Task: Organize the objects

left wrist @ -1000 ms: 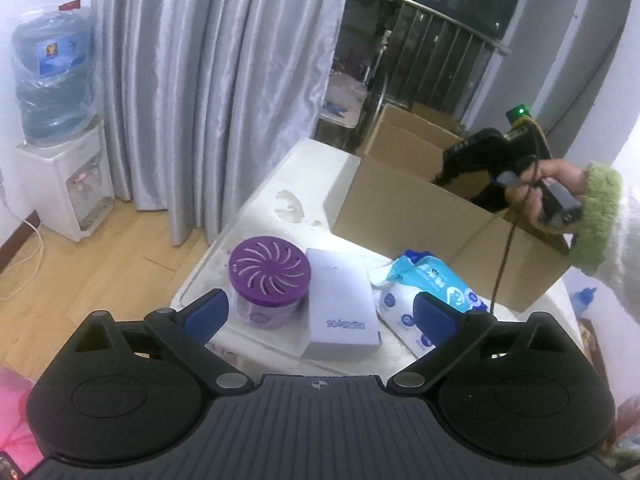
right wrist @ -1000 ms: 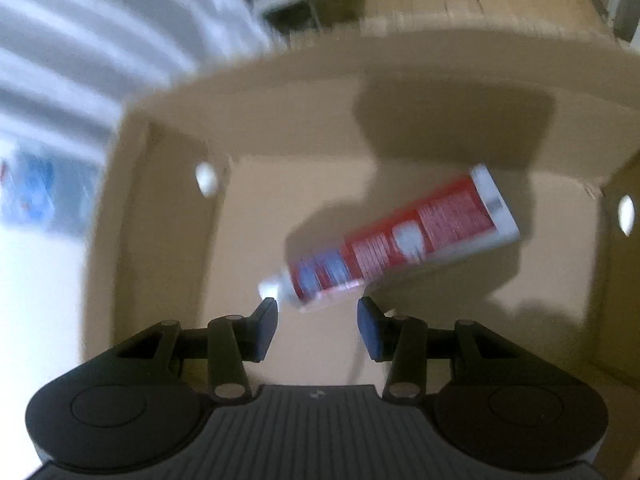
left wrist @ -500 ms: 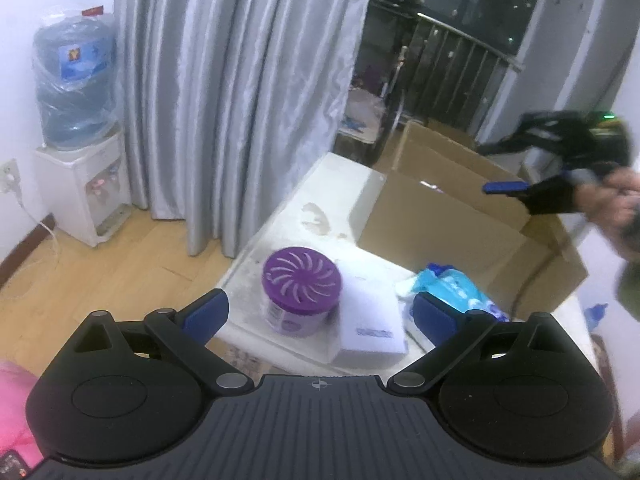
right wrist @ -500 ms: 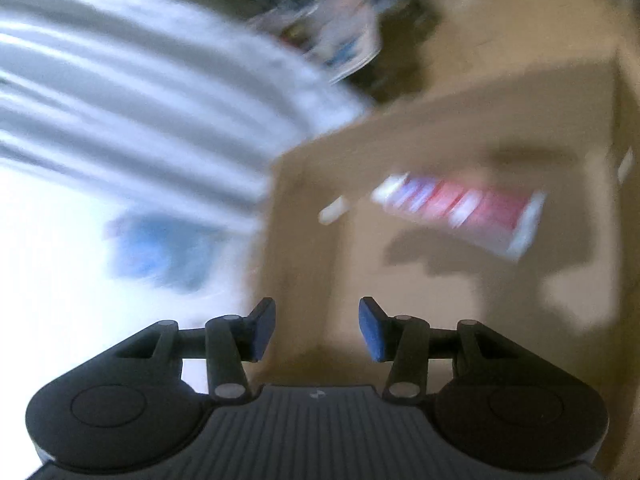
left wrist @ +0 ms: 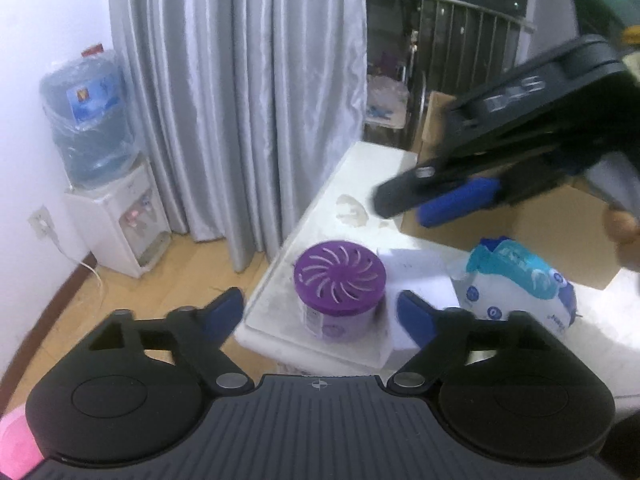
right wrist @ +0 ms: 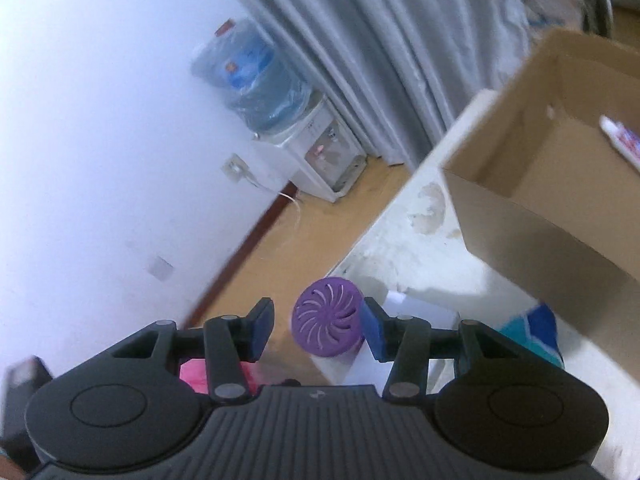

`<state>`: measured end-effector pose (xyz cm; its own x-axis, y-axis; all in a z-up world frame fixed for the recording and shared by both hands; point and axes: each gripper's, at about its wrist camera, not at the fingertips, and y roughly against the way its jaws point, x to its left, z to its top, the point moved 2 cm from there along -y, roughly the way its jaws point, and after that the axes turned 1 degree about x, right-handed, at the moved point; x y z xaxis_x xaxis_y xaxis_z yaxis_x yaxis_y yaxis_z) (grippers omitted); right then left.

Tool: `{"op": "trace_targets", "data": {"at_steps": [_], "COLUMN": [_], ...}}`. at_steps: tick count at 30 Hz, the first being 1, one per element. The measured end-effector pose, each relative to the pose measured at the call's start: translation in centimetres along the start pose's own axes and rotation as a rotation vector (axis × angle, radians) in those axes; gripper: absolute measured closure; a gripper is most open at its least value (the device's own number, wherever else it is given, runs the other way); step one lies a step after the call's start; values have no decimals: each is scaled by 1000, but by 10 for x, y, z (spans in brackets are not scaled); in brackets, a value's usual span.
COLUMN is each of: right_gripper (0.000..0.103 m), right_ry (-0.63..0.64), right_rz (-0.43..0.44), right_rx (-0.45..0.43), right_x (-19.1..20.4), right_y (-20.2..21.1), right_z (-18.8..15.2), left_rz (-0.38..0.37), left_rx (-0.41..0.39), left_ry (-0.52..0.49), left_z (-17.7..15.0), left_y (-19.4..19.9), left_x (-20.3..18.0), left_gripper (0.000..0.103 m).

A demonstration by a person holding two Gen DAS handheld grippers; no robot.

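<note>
Facing left gripper: purple canister.

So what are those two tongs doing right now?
Left tongs: closing, empty; the purple container lies beyond them, untouched.
Right tongs: narrowly open, holding nothing.

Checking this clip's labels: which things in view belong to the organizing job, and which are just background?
Job:
- purple air freshener
- white box
- wipes pack
- toothpaste tube, already in the cardboard box
- left gripper, closing, nothing between its jaws
- right gripper, empty

Background:
- water dispenser
- curtain
</note>
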<state>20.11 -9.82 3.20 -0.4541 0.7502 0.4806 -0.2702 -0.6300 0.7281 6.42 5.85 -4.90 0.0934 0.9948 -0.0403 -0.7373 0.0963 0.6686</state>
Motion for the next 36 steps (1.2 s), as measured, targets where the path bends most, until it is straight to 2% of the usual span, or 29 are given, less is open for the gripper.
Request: {"op": "trace_targets", "data": {"at_steps": [2,7,12,18,20,22,28,36], "right_gripper": [52,52,60,62,63,64,65,65], "right_ry": [32,22,21,16,18,22,0,-38], "right_rz": [-40,-62,-90,-62,-52,-52,-34,-9], "right_rx": [1,35,62,59,62,57,38,-40], "right_x": [3,1,-3,0,1,4,5,9], "right_y": [-12,-27,-51,-59,-61,-60,-55,-14], "right_z": [4,-2,-5,-7,-7,-7,-4,-4], "left_rz": [-17,-69,-83,-114,-128,-120,-107,-108], "left_rx": [14,50,77,101,105,106,78,0], "left_ry": [11,39,72,118,133,142,163,125], "left_z": [0,0,2,1,0,2,8,23], "left_y": [-4,-16,-27,-38,-41,-42,-33,-4], "left_x": [2,4,9,16,16,16,17,1], "left_gripper": [26,29,35,37,42,42,43,43]}}
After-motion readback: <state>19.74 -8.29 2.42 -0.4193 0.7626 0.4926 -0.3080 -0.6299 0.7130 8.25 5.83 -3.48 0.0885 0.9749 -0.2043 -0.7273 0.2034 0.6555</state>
